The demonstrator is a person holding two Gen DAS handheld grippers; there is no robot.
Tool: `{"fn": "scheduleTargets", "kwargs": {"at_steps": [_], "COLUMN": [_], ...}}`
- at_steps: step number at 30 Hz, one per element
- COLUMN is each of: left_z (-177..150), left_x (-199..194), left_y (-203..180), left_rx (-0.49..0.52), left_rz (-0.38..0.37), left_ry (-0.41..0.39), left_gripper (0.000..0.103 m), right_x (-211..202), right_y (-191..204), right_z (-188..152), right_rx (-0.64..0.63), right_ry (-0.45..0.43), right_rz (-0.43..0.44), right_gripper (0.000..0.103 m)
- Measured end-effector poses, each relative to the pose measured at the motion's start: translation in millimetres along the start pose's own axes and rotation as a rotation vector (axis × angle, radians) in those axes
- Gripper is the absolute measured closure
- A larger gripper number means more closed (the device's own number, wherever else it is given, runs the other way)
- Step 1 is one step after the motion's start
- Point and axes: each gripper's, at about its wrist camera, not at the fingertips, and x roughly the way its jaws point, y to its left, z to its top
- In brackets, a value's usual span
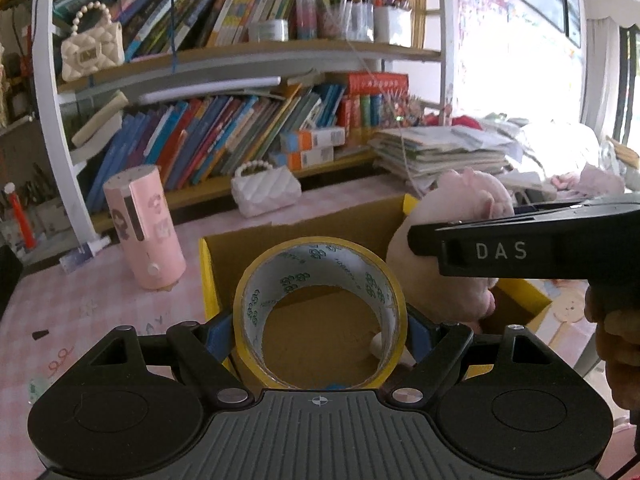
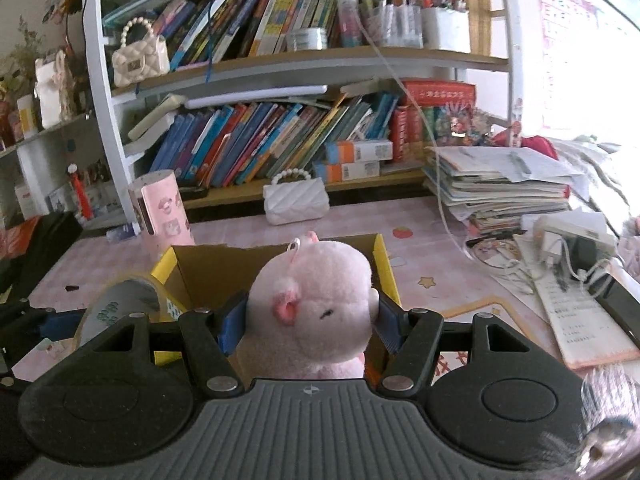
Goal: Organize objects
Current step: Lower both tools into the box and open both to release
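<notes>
Left wrist view: left gripper (image 1: 320, 330) clamps a yellow tape roll (image 1: 320, 312) above the yellow cardboard box (image 1: 210, 280); right gripper (image 2: 308, 320) squeezes a pink plush pig (image 2: 316, 304) over it

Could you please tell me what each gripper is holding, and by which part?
The left gripper clamps the yellow-edged roll of tape across its outer rim. The right gripper squeezes the pink plush pig by the sides of its head.
</notes>
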Motion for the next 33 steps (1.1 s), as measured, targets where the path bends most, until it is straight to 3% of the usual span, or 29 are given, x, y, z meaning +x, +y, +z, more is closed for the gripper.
{"fn": "scheduleTargets", "kwargs": {"at_steps": [9, 24, 30, 33], "left_z": [0.2, -4.3, -6.1, -4.9], "left_x": [24.6, 39.0, 33.7, 21.8], "left_y": [2.1, 2.2, 3.3, 5.8], "left_rx": [-0.014, 0.000, 0.005, 0.004], "left_rz": [0.024, 0.023, 0.003, 0.008], "left_ry": [0.072, 0.123, 0.124, 0.066], "left_gripper": [0.019, 0.018, 0.018, 0.012], "right_x": [40.8, 76.8, 75.6, 68.8], "right_y": [-6.9, 1.2, 1.9, 2.6], "right_z": [1.8, -2.8, -0.3, 1.9], "right_rx": [-0.020, -0.064, -0.049, -0.031], "right_ry": [0.092, 0.201, 0.190, 0.169], "right_rz": [0.045, 0.090, 0.083, 0.074], "right_gripper": [0.040, 0.040, 0.033, 0.025]}}
